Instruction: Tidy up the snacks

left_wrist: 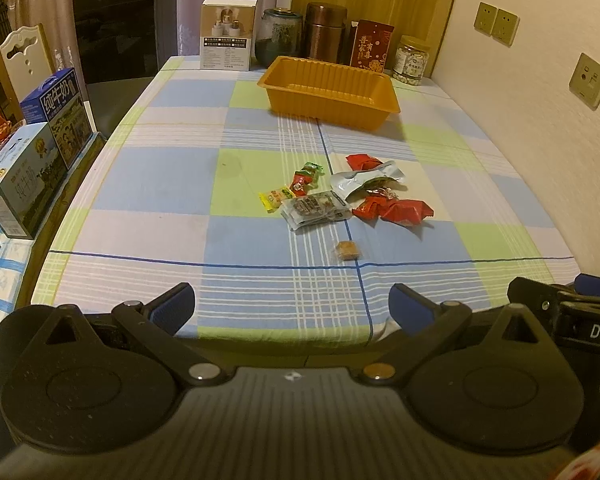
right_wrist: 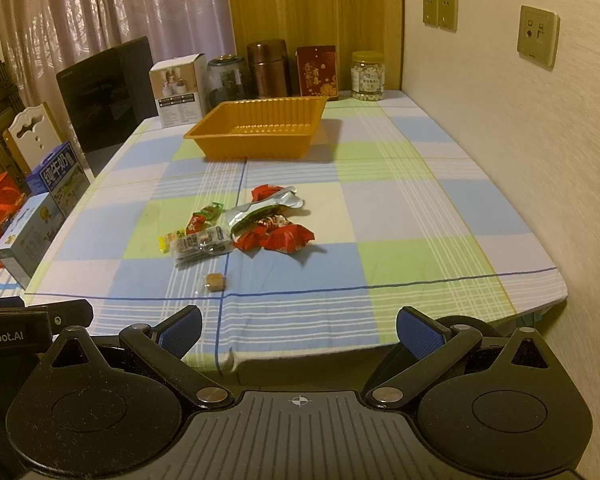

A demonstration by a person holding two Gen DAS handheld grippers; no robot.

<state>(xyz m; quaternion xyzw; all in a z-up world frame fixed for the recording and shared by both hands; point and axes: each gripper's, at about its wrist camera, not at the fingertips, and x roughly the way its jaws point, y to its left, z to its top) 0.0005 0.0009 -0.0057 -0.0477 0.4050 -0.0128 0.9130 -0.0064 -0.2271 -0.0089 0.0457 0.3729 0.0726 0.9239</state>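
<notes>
Checked tablecloth (left_wrist: 160,184): snack pile (left_wrist: 340,196) overlapping, orange tray (left_wrist: 332,92) inside unseen

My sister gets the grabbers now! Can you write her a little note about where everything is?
Left gripper: open, holding nothing, at the table's near edge.
Right gripper: open, holding nothing, beside it.
Orange tray: nothing in it, far side of the table.
Snacks: loose pile mid-table; one small brown candy sits apart, nearest you.
Done: nothing sorted yet.
Left: probably move every snack into the tray.
</notes>
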